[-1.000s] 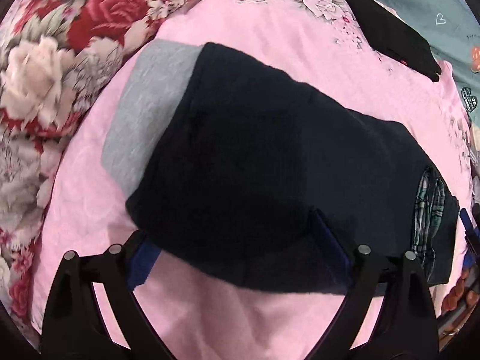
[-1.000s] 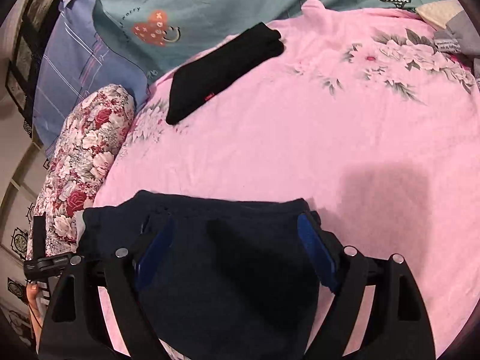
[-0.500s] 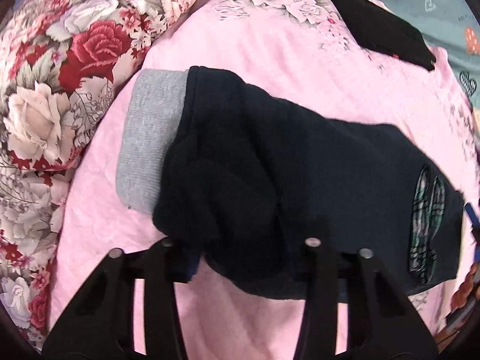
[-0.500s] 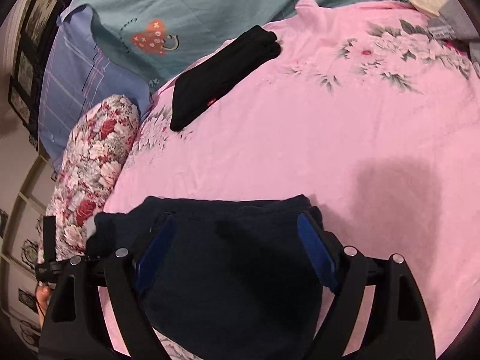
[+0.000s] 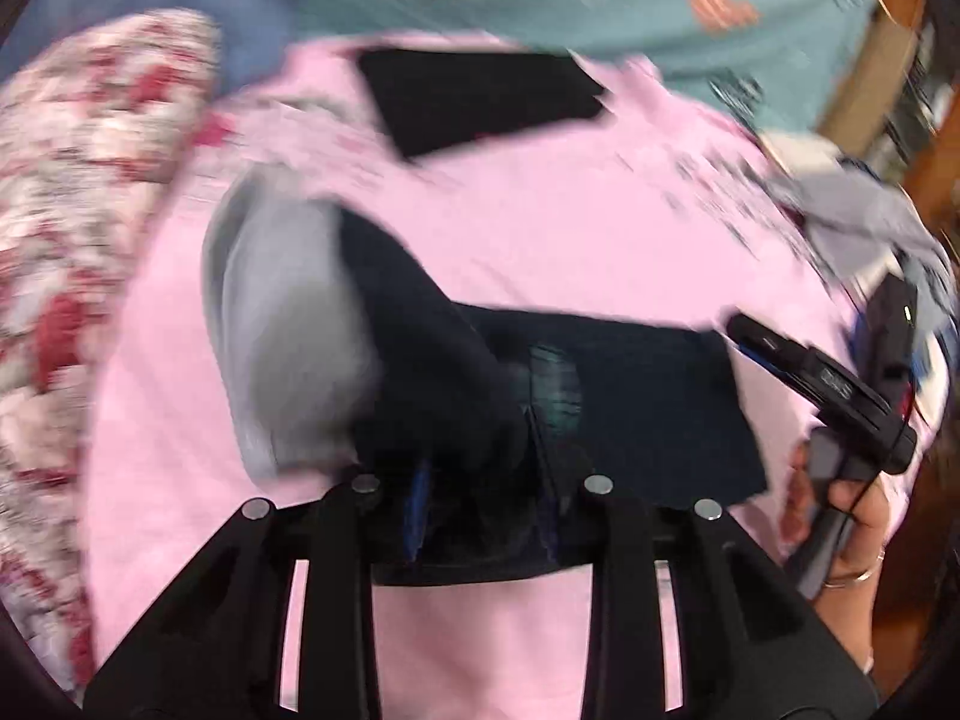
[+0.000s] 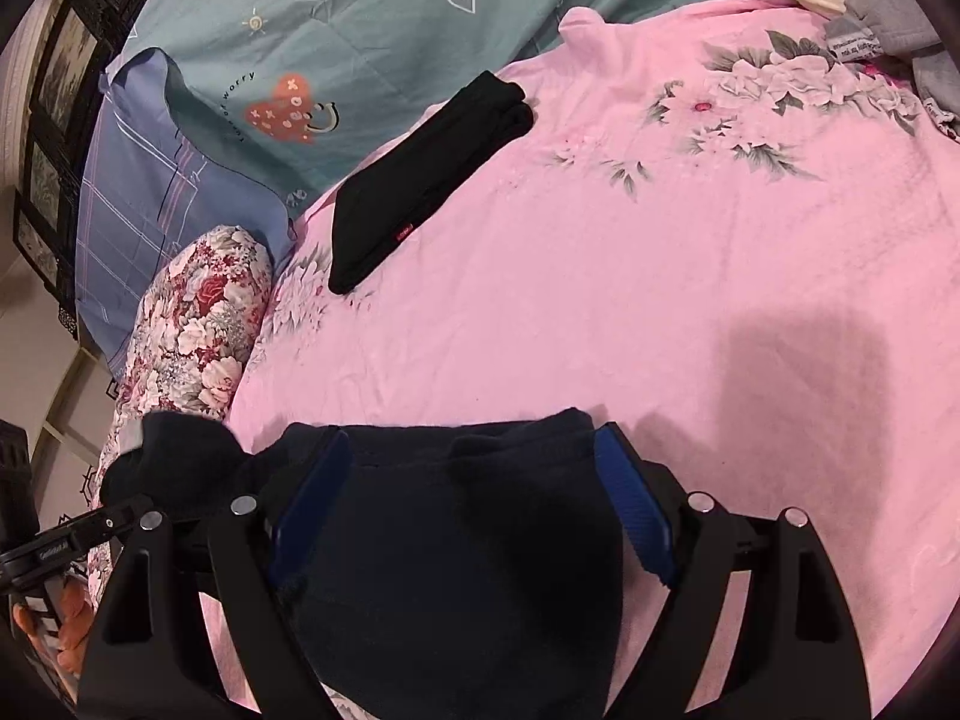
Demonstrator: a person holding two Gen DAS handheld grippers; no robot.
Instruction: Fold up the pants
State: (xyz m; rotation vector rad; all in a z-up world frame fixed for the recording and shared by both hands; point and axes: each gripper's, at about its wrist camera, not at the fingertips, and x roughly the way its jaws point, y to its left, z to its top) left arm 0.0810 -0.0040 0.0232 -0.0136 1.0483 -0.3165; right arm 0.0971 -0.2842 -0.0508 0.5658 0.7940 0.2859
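Dark navy pants (image 5: 630,396) with a grey waistband (image 5: 282,336) lie partly folded on the pink bedspread (image 5: 540,228). My left gripper (image 5: 480,480) is shut on the waistband end of the pants and holds it lifted and bunched; this view is blurred. My right gripper (image 6: 474,492) is open, its blue-padded fingers (image 6: 630,504) straddling the other end of the pants (image 6: 456,570) without pinching it. The lifted bunch shows at the left of the right wrist view (image 6: 174,462).
A folded black garment (image 6: 420,180) lies farther back on the pink bedspread (image 6: 660,276). A floral bolster (image 6: 186,324) and a blue pillow (image 6: 150,192) line the left side, with a teal sheet (image 6: 390,30) behind. Grey clothes (image 6: 888,30) sit at the far right.
My left gripper closed on the waistband end, lifted it and swung it over toward the right gripper. The right gripper stayed open over the pants' other end.
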